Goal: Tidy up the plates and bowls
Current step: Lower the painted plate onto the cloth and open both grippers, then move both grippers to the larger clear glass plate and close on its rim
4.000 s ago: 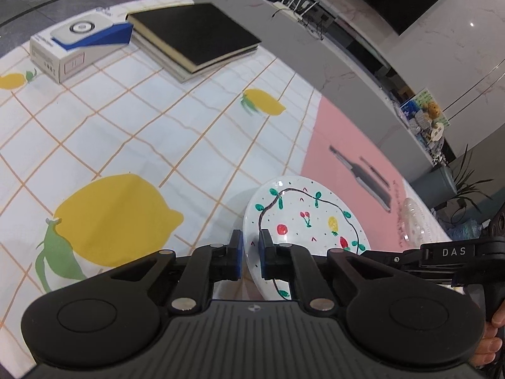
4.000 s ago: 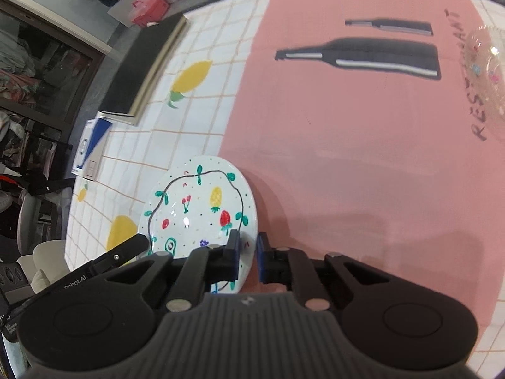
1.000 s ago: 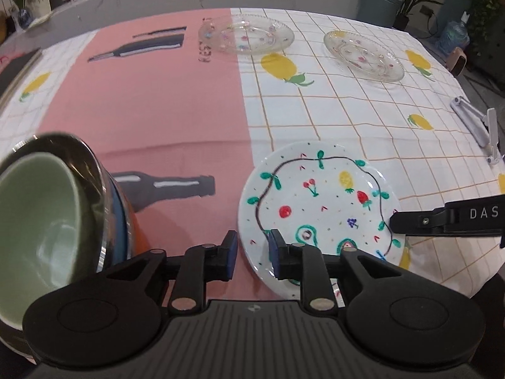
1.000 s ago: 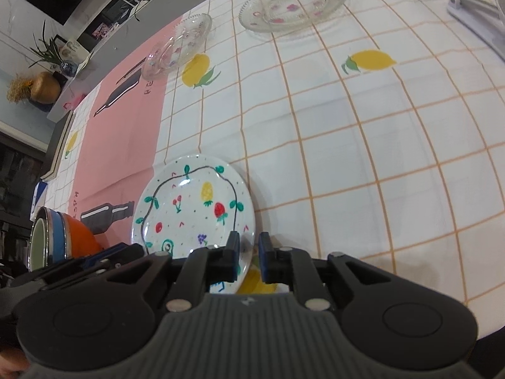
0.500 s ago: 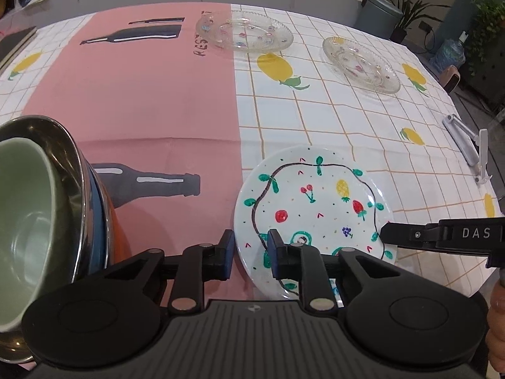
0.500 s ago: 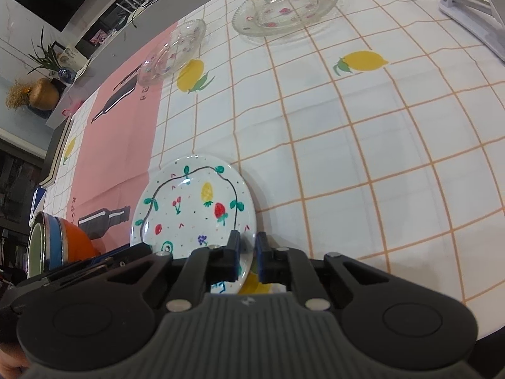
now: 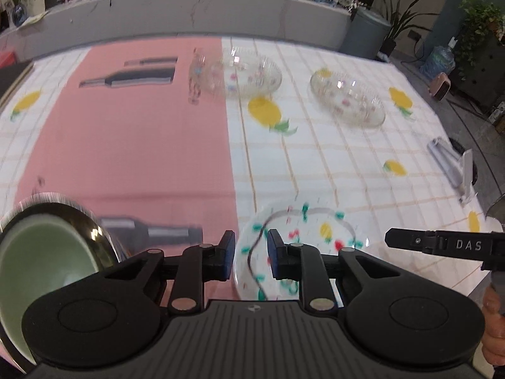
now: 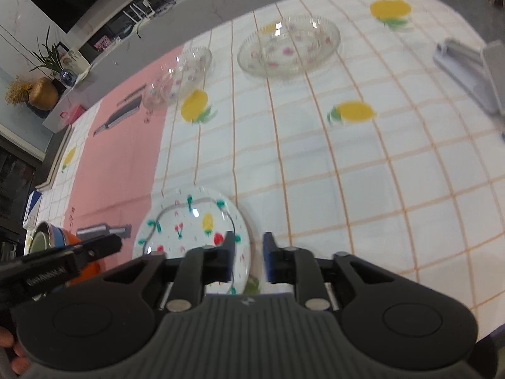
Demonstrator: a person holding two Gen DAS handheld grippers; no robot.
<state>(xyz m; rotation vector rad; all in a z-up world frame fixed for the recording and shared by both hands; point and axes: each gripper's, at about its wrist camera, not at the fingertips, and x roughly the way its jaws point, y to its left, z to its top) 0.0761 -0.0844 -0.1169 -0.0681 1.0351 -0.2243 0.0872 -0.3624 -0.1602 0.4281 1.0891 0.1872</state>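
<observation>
Both grippers, left [image 7: 251, 259] and right [image 8: 247, 260], have lifted off the painted plate [image 8: 192, 240], fingers parted, right widening.

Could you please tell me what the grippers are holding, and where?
Nothing, it seems: the plate rim sits unpinched inside the left hand-held gripper and the right hand-held gripper, whose jaws are opening.

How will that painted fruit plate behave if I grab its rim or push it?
The painted plate looks glazed, with a highlight on its face, so it is probably rigid, breakable and slick in a pinch. It lies flat on the tablecloth, so a push would likely slide it or bunch the cloth, not tip it. The low rim probably needs a shallow approach.
</observation>
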